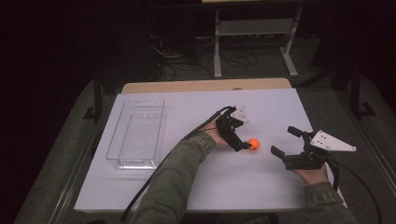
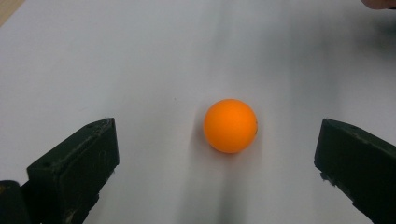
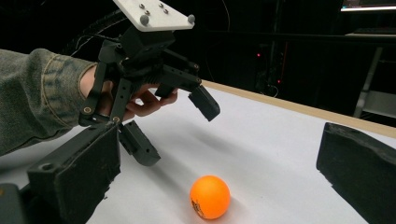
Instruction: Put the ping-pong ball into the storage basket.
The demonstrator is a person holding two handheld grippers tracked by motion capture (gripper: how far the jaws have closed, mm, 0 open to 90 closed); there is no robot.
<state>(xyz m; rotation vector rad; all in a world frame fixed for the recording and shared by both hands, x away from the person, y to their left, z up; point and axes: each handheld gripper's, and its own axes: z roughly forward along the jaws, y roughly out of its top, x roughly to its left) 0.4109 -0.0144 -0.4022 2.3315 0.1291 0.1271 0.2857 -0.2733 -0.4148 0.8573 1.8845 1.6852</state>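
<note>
Resting on the white desk, the orange ball lay just ahead of the left tool, whose jaws stood spread wide on either side of it without touching. The right tool hovered apart to the ball's right, its jaws also spread and holding nothing. A clear tray sat well to the left.

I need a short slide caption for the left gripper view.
Open left claw poised around an orange ball resting on the white table.
</note>
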